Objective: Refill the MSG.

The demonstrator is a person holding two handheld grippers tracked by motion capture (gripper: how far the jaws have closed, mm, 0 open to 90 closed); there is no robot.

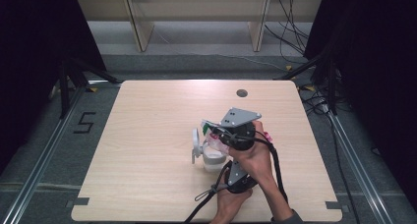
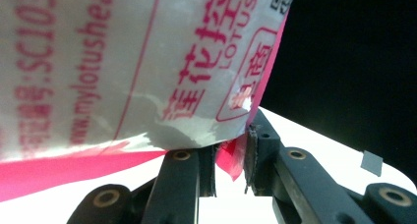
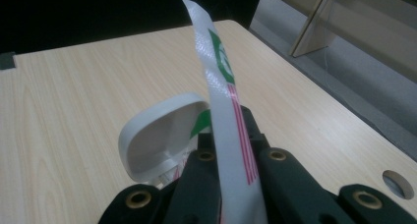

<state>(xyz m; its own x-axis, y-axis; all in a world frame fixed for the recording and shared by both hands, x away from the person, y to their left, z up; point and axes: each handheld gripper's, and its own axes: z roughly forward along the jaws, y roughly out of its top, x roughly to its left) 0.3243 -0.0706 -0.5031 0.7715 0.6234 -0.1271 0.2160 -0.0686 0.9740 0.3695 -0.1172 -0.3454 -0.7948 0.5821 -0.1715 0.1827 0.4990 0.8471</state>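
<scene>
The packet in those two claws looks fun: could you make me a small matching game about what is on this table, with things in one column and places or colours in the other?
Things:
1. packet
2. white container
3. round hole
4. grey plate

Places or colours:
A. near the table's far edge
B. white and pink with red print, pinched by both claws
C. on top of the right claw
D. on the table with its lid flipped open, under the packet

Pairs: 1-B, 2-D, 3-A, 4-C
</scene>
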